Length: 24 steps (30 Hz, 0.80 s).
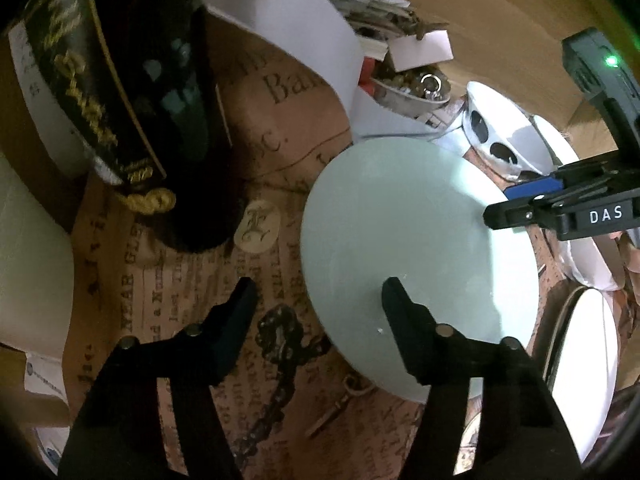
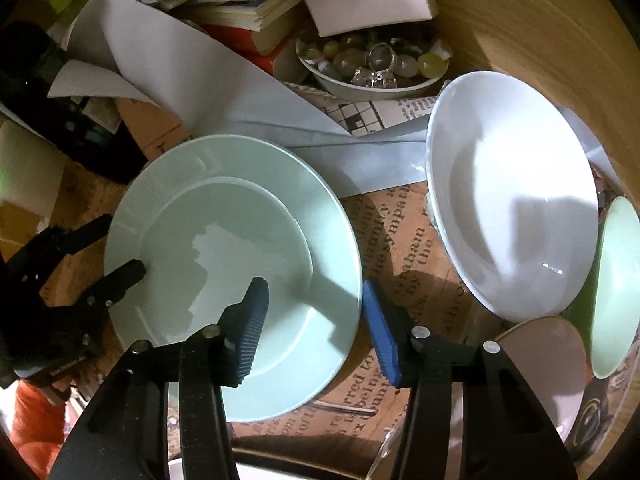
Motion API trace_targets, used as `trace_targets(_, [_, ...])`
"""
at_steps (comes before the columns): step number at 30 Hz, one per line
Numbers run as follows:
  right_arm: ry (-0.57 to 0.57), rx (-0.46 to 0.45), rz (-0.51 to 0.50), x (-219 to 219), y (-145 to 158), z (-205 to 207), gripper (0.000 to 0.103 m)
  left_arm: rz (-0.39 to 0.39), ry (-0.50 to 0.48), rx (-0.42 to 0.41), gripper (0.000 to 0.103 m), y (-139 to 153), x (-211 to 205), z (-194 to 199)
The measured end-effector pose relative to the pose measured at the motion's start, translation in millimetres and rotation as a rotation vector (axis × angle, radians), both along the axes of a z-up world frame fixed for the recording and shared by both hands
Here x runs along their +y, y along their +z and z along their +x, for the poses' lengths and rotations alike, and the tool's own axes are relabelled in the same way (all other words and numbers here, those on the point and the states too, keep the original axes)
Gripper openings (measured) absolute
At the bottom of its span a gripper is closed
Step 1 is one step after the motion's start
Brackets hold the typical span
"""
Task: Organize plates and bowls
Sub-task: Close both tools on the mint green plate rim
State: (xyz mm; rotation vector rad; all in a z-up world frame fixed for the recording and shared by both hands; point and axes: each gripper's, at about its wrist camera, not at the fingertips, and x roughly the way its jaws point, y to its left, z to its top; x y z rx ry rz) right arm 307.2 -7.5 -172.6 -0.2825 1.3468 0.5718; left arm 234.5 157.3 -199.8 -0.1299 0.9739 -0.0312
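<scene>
A pale green plate [image 2: 240,248] lies flat on the printed tablecloth; it also shows in the left wrist view [image 1: 416,256]. My left gripper [image 1: 320,292] is open, its right finger over the plate's near rim, its left finger over the cloth. My right gripper [image 2: 316,312] is open, straddling the plate's right rim, with blue pads [image 2: 380,332]. A large white bowl [image 2: 512,196] leans to the right. A green bowl [image 2: 616,284] and a pinkish plate [image 2: 548,364] sit at the far right.
A dark bottle [image 1: 132,92] stands left of the plate. A small bowl of stones and rings [image 2: 372,64], curled white paper [image 2: 192,76] and stacked books [image 2: 240,4] lie behind. A white plate [image 1: 584,364] is at the right edge.
</scene>
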Motion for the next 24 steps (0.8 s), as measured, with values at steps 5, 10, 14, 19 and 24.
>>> trace_targets(5, [0.03, -0.024, -0.065, 17, -11, -13, 0.047, -0.002, -0.016, 0.002, 0.06, -2, -2, -8])
trace_targets(10, [0.025, -0.036, -0.069, 26, -22, -9, 0.041, -0.004, -0.055, -0.001, 0.053, -3, -14, -15])
trace_targets(14, [0.006, -0.046, -0.052, 12, -13, -16, 0.022, 0.001, -0.06, 0.003, 0.041, -1, -22, -18])
trace_targets(19, [-0.006, -0.057, 0.019, 0, -3, -29, 0.016, -0.048, 0.001, 0.01, 0.034, 0, -8, -15])
trace_targets(24, [-0.012, -0.08, 0.069, -12, 10, -36, 0.015, -0.043, 0.026, -0.005, 0.032, 5, -5, -27])
